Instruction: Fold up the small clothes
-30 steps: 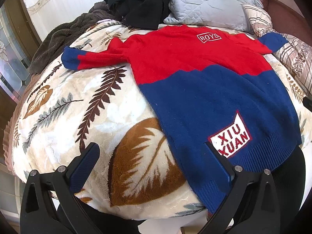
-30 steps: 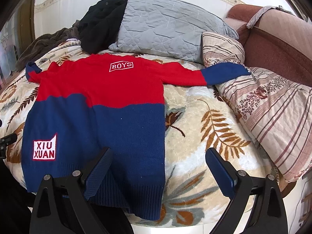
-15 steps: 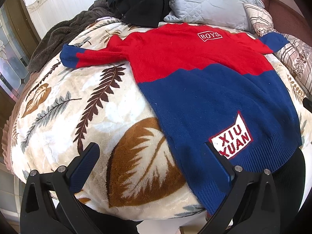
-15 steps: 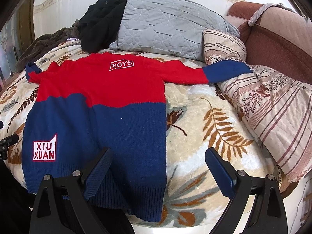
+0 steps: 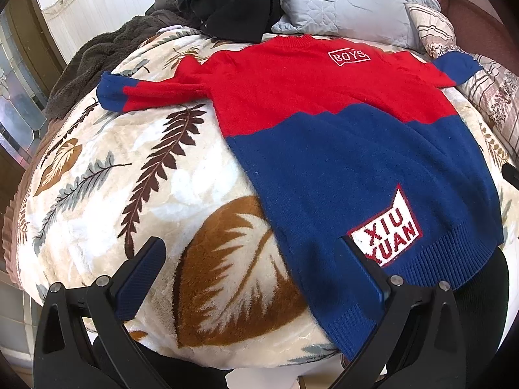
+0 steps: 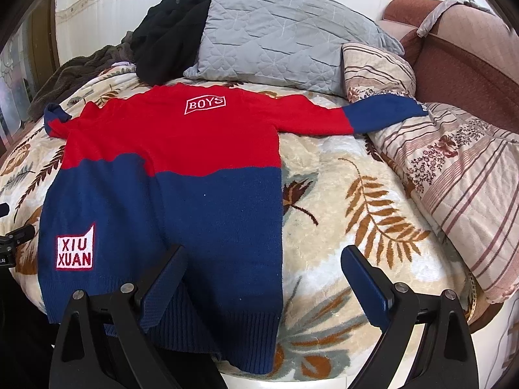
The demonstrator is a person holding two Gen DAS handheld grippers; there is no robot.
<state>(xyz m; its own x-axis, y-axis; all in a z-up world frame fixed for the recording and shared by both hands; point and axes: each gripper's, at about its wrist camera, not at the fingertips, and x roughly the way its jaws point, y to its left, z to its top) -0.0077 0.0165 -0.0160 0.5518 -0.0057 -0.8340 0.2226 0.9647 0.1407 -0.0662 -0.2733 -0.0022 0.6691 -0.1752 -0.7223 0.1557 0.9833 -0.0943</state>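
Observation:
A small red-and-blue sweater (image 5: 340, 136) (image 6: 181, 175) lies flat on a leaf-patterned blanket (image 5: 136, 175) (image 6: 350, 214), both sleeves spread out sideways. It carries a "BOYS" patch near the neck and a "XIU XUAN" patch near the hem. My left gripper (image 5: 251, 256) hovers open over the blanket at the sweater's lower left corner, nothing between its fingers. In the right wrist view my right gripper (image 6: 262, 265) hangs open above the hem's right corner, empty too.
A grey quilted pillow (image 6: 279, 35), black clothes (image 6: 168, 32) and a brown fleece throw (image 5: 97, 55) lie behind the sweater. A striped floral quilt (image 6: 460, 175) and a reddish sofa arm (image 6: 460, 61) fill the right side. The bed's front edge runs just below both grippers.
Both grippers have edged slightly forward toward the sweater; the sweater itself has not moved and both grippers stay open.

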